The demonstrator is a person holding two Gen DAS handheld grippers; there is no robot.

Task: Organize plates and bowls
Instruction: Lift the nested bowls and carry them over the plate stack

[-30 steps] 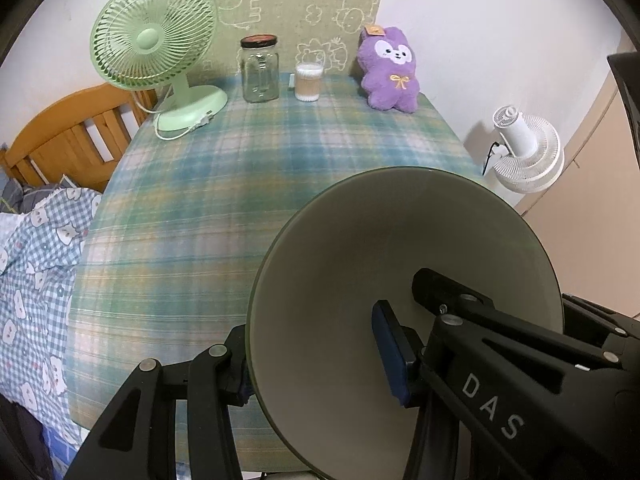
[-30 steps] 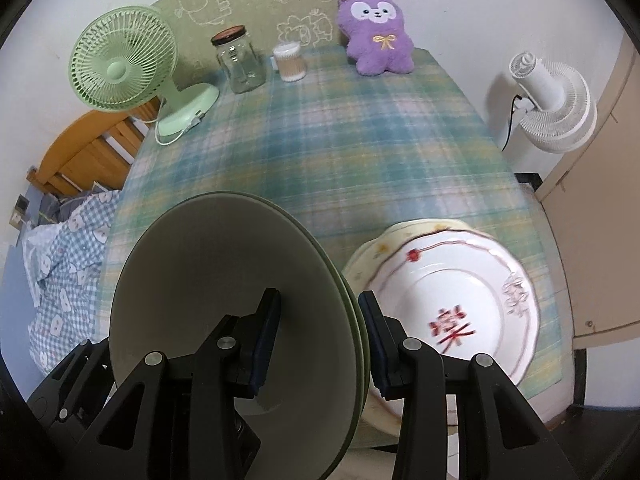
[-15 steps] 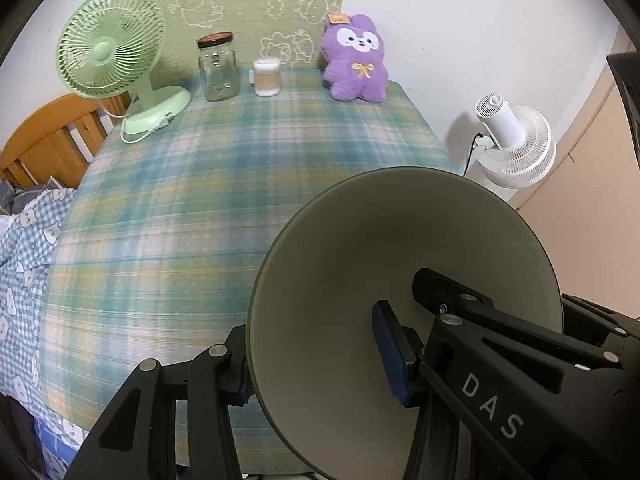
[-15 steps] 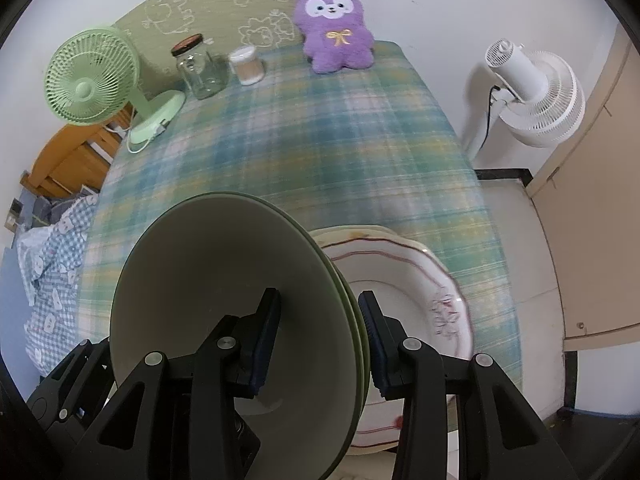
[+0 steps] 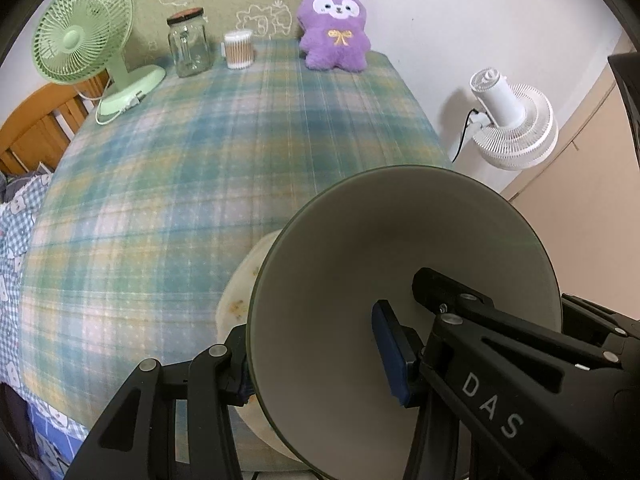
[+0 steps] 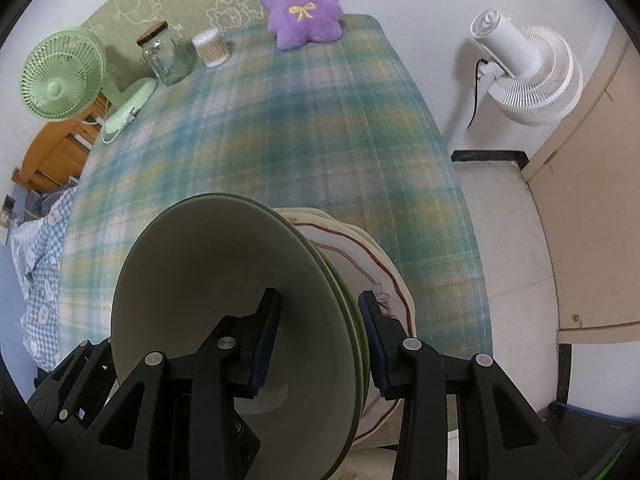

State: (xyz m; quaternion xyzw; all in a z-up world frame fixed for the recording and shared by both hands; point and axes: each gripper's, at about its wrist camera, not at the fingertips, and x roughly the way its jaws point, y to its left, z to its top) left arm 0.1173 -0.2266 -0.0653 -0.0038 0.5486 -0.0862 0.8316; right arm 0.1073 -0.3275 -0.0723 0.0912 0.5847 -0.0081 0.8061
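The green bowls (image 6: 224, 312) are held on edge above the near edge of the table (image 6: 304, 136), their open faces turned toward the left; at least two rims show nested together in the right wrist view, and the exact count cannot be told. The right gripper (image 6: 318, 338) clamps the stack across its rims, one pad inside the innermost bowl and the other against the outer wall. The left gripper (image 5: 316, 354) pinches the rim as well, its blue pad (image 5: 390, 356) pressed flat inside the bowl (image 5: 400, 280) and the other finger outside the wall. Just behind and partly beneath the bowls lies a stack of cream plates (image 6: 372, 256) with a red wavy line near the scalloped rim, resting by the table's near right corner; whether the bowls touch them cannot be told. The table carries a green-and-yellow plaid cloth. Along its far edge stand a purple plush toy (image 6: 302, 8), a cotton swab container (image 6: 211, 47), and a glass jar (image 6: 166, 58), with a green desk fan (image 6: 64, 76) at the far left corner. A white floor fan (image 6: 528, 76) stands off the right edge by the wall.
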